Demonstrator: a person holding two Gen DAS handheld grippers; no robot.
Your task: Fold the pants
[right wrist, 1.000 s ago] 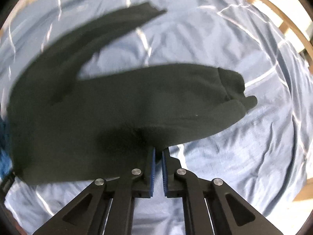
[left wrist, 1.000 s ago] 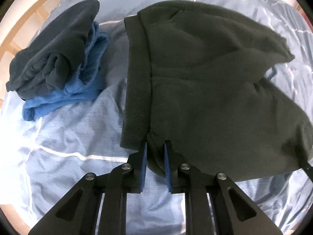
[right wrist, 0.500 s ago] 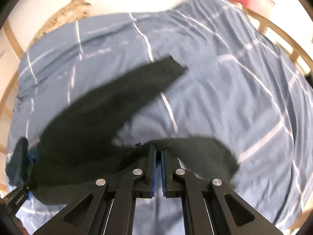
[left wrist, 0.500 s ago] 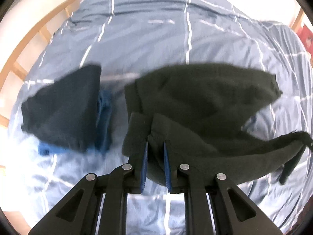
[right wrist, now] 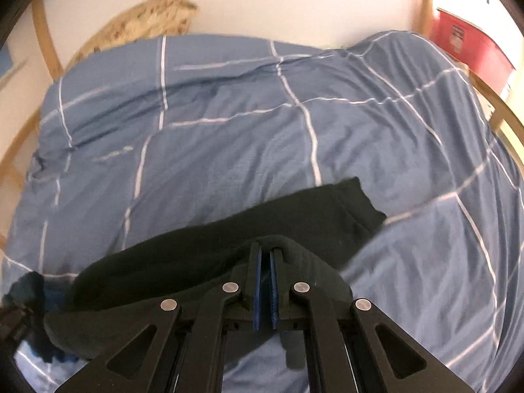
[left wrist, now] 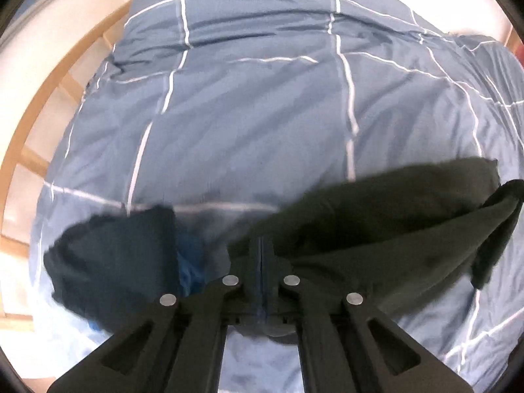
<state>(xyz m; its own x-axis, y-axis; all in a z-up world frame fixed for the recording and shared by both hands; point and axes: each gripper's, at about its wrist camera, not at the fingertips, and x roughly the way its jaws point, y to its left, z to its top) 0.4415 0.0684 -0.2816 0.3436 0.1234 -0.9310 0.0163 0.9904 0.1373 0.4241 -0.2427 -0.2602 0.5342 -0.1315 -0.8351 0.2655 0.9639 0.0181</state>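
The dark fleece pants (left wrist: 393, 229) hang lifted over the blue checked duvet (left wrist: 262, 114), stretched between both grippers. My left gripper (left wrist: 262, 242) has its jaws closing, pads almost together, pinching the pants' edge at the tips. To the right of the tips, the cloth sags and ends in a loose flap. In the right wrist view my right gripper (right wrist: 265, 249) is shut on a fold of the pants (right wrist: 229, 255), which drapes over its fingertips. One leg cuff (right wrist: 353, 209) trails onto the duvet (right wrist: 229, 131) beyond it.
A pile of navy and bright blue clothes (left wrist: 114, 262) lies on the duvet left of the left gripper, also at the left edge as a dark heap (right wrist: 26, 291). A wooden bed frame (left wrist: 32, 124) borders the bed. A tan cushion (right wrist: 147, 23) and red box (right wrist: 468, 49) sit behind.
Both grippers rose and pulled back, lifting the pants off the duvet. The pants went from spread flat to hanging in a band. The left jaws have pinched closer together.
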